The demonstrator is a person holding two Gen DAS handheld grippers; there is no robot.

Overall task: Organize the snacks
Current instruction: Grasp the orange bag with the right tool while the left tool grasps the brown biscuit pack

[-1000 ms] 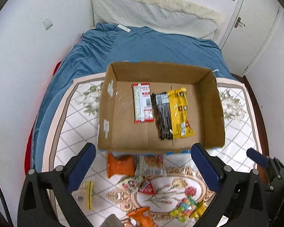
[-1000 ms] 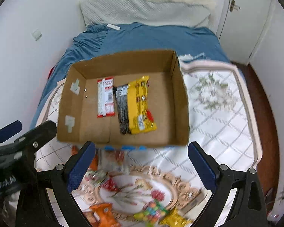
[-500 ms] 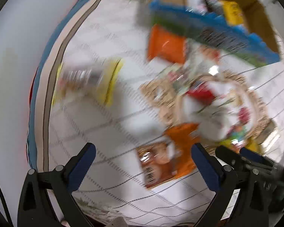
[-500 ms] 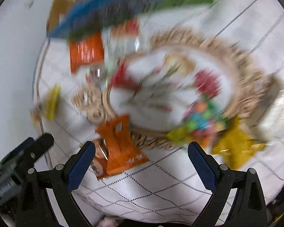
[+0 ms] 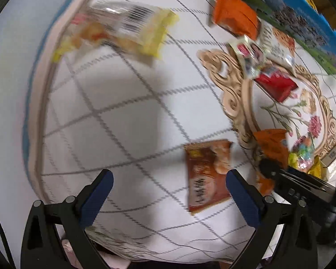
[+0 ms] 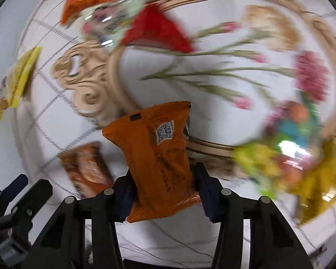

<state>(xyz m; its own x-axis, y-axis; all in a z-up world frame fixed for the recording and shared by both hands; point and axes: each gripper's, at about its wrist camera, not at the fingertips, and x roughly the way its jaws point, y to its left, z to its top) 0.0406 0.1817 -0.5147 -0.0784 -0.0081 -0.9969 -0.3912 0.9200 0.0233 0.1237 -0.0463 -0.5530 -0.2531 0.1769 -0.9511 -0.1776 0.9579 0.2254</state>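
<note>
A: What did the right gripper (image 6: 164,192) have?

B: Its two blue-padded fingers were pressed against the lower sides of a crinkled orange foil snack packet (image 6: 159,154) with a white QR label. The packet stood up between them, its sealed top leaning toward the beige scroll ornament (image 6: 85,83) printed on the white quilted cloth (image 5: 114,121).

A: Why grip it low?

B: My guess is that the end nearest the fingers was easiest to pinch, leaving the body free to drop into a box.

A: And the left gripper (image 5: 168,192)?

B: Spread wide and holding nothing. A brown glossy snack packet (image 5: 207,174) lay flat on the cloth between its fingertips, closer to the right-hand one and below the ornament.

A: Other snacks?

B: A red wrapper (image 5: 275,85) inside the ornament's frame, a yellow-edged clear bag (image 5: 123,31) well out beyond it, both blurred.
</note>
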